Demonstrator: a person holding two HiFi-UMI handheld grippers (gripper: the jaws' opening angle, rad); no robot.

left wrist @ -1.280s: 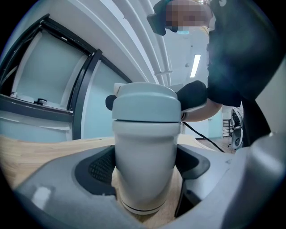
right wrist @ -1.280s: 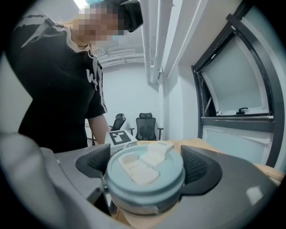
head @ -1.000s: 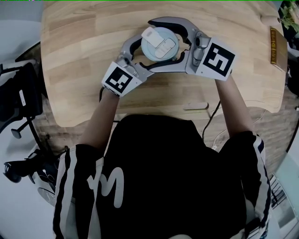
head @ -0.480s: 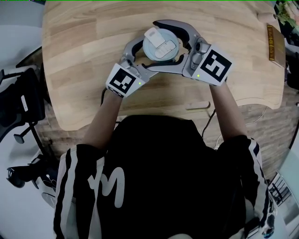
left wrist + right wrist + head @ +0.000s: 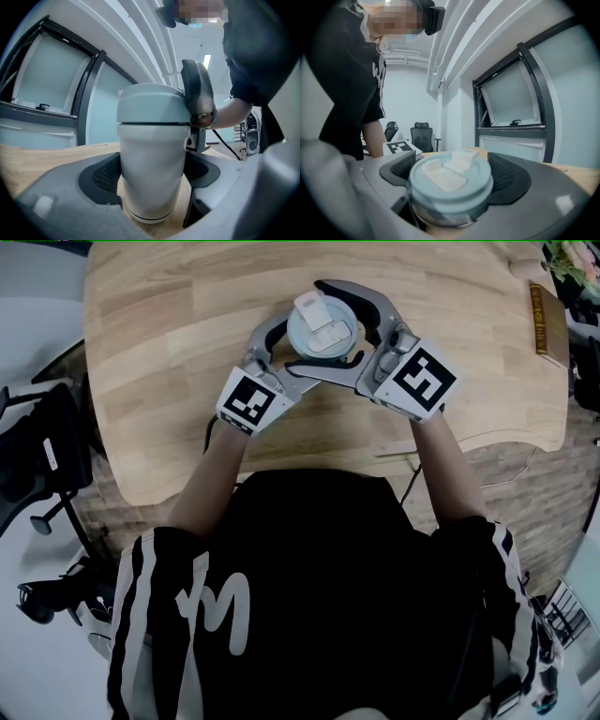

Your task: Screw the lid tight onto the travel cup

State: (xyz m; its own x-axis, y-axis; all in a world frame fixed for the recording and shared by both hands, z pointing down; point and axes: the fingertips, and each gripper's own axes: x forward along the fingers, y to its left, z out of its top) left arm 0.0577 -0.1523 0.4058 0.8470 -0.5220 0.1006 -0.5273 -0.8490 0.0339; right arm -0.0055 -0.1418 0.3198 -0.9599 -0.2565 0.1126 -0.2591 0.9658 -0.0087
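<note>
A white travel cup (image 5: 151,178) stands on the wooden table (image 5: 159,324) with a pale blue lid (image 5: 322,326) on top. My left gripper (image 5: 298,347) reaches in from the lower left, its jaws shut on the cup's body; dark pads (image 5: 104,174) press either side of it. My right gripper (image 5: 341,324) comes from the right, higher up, shut on the lid (image 5: 450,180) with pads (image 5: 507,177) against its rim. In the left gripper view one right jaw lies against the lid's edge. The lid's white flip tab (image 5: 446,172) faces up.
A thin pale stick (image 5: 401,448) lies near the table's front edge by my right forearm. A brown box (image 5: 547,319) sits at the table's far right. Office chairs (image 5: 37,446) stand on the floor to the left. A cable hangs below the table's front edge.
My right gripper has swung round the cup, its marker cube moving down and left toward the person. The left gripper and the cup stay almost in place.
</note>
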